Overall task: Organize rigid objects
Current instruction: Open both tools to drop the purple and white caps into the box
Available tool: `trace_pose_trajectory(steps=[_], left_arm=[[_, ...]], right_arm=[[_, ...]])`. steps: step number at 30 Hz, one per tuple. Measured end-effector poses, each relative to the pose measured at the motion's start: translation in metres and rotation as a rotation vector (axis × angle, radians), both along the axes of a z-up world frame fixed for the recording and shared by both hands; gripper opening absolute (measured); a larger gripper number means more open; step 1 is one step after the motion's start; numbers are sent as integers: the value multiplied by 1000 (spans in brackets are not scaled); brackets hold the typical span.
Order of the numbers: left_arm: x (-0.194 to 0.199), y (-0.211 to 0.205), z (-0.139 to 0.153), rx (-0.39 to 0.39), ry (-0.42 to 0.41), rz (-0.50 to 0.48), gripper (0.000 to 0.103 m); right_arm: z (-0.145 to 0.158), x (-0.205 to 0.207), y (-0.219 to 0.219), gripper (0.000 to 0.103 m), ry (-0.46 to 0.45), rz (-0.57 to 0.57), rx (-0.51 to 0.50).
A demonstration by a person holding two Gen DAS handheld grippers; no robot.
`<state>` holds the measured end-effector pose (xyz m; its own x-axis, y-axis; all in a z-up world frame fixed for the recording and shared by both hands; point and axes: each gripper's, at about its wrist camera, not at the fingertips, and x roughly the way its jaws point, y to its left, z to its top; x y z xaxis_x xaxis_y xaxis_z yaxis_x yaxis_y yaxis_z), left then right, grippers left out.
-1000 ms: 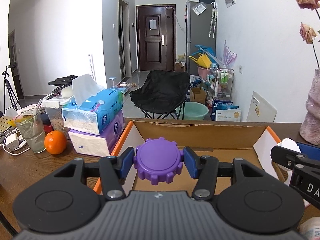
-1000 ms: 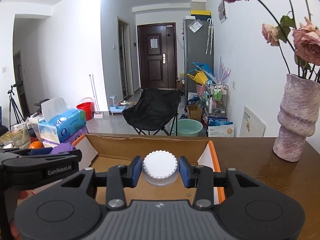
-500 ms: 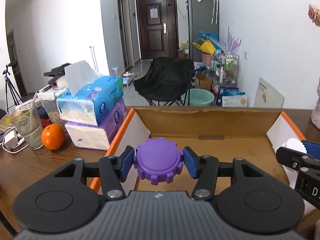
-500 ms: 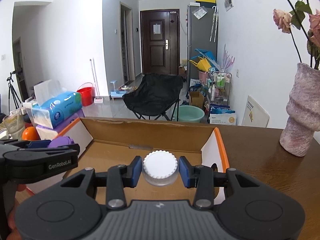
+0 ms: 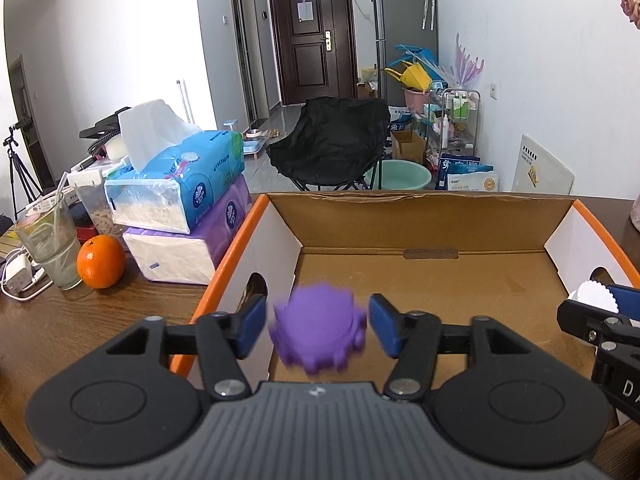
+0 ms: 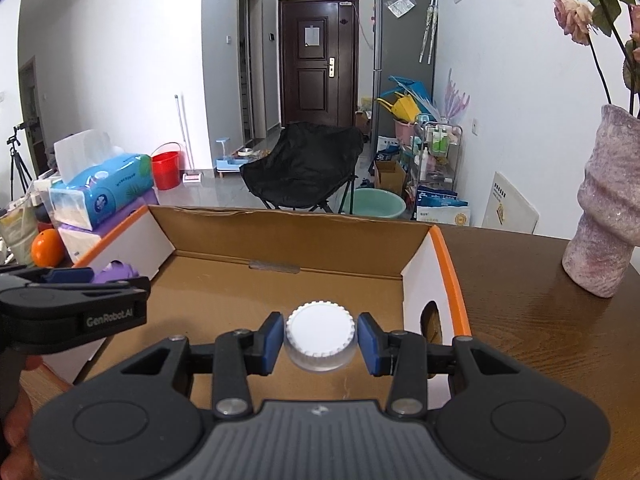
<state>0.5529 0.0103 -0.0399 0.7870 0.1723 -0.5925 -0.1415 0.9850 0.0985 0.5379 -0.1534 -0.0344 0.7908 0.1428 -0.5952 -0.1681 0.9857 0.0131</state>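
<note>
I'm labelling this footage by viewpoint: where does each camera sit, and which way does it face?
Left wrist: on the left claw, looking forward and down into the cardboard box; its pads are opening, clear of the blurred purple cap.
Right wrist: on the right claw, facing the same way; it grips the white cap, and a hand shows at left.
Shared: box, both caps, black chair, each other's claw.

Dark brown wooden table: open orange-rimmed cardboard box, round orange fruit, stacked tissue packs, pink textured vase
</note>
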Motion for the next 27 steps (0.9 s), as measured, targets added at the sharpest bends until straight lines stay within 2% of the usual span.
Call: trace_pose_trajectory(steps=[2,4,5,6,8,10,27], left_arm=[[-1,2,1,5,-10,11,82],[0,4,3,3,-18,20,91],[0,5,3,0,-22,29,100],[-1,6,3,-1,-27,40,102],[1,8,4,-1,-28,55,103],[2,10,4,-5,-24,61,103],[0,12,5,-14,-22,81,103]], right_arm=[[0,2,-1,51,7,-3,-5],[0,3,-1,81,9,-17,-13],[-1,3,-1,88,7,-25,-18],[-1,3,-1,94,4,-32,-21],[-2,4,-1,95,5,-36,-19],[-2,5,-2,101,10,-40,-15],[3,-2,-8,103,-12,-60,-2]])
